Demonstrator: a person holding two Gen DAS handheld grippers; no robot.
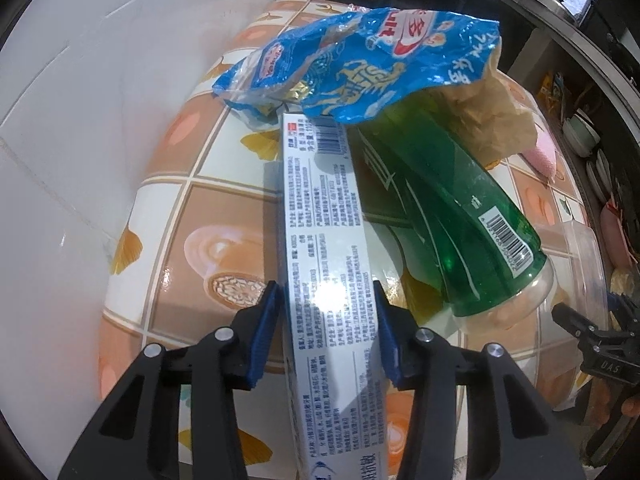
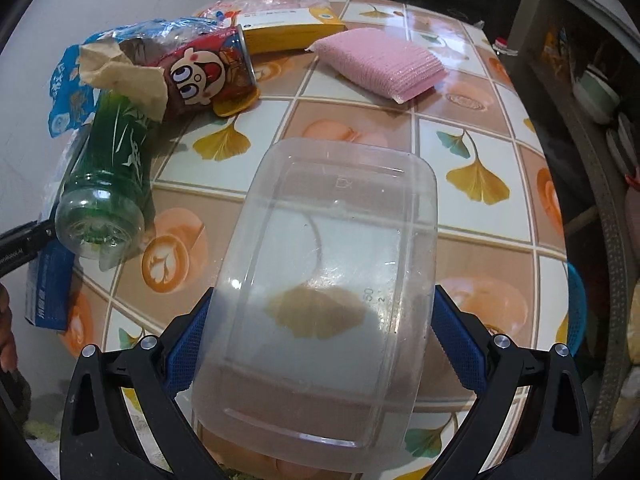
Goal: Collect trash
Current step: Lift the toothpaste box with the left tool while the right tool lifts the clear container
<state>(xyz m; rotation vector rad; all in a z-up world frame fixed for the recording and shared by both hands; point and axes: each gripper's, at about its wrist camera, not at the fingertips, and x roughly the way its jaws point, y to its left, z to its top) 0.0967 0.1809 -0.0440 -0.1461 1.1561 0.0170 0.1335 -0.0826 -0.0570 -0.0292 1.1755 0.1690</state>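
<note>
I point both grippers steeply down at the table [image 2: 472, 92].

My left gripper [image 1: 326, 334] has its blue pads on both sides of a long white box [image 1: 324, 248]. They squeeze it, so I am holding the box. The near end of the box runs off the bottom of the picture. Its far end goes under a blue wrapper [image 1: 360, 60].

Just right of the box lies a green bottle [image 1: 452, 208]. Its top is hidden under the wrapper and some brown paper [image 1: 500, 120].

My right gripper [image 2: 316, 340] is open very wide around a clear tub [image 2: 324, 280]. The blue pads touch its two sides, so I am holding the tub. I can see the table right through it.

From the right camera, the trash pile sits far left: the bottle, the paper, a red can [image 2: 208, 72] and a yellow box [image 2: 288, 32]. A pink sponge [image 2: 380, 64] lies apart from them. At the left edge, my left gripper is mostly cut off.
</note>
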